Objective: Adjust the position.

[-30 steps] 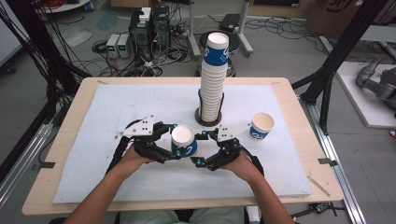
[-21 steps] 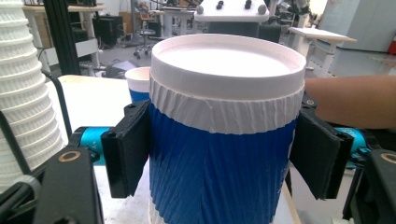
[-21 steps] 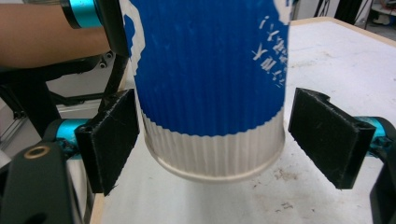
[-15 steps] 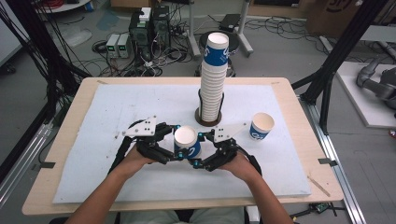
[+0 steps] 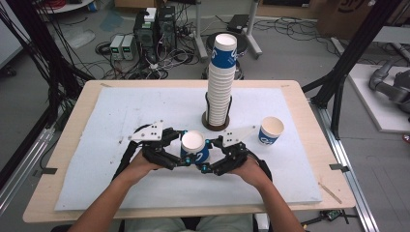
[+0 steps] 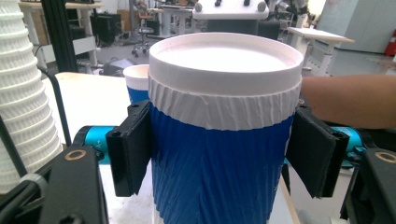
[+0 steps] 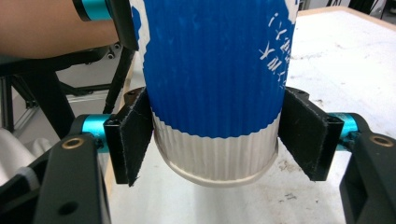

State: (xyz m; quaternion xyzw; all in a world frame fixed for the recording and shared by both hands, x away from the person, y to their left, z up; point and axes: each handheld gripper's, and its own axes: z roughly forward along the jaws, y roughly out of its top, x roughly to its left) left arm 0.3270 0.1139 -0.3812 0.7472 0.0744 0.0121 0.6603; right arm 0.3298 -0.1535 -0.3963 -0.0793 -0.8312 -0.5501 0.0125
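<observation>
So the blue-and-white paper cup [image 5: 194, 148] sits lifted just off the white mat [image 5: 121, 121] near the front middle, at about 7 o'clock from the tall cup stack [image 5: 221, 82], and both tongs have it at once. The left gripper [image 5: 180, 153] pinches it from 9 o'clock up on the blue part just under the white rim band, while the right gripper [image 5: 207, 155] has just been closing in from 3 o'clock and its pads now press low on the cup near the base. A second cup [image 5: 270, 130] stands alone at roughly 3 o'clock from the held one, well apart.
</observation>
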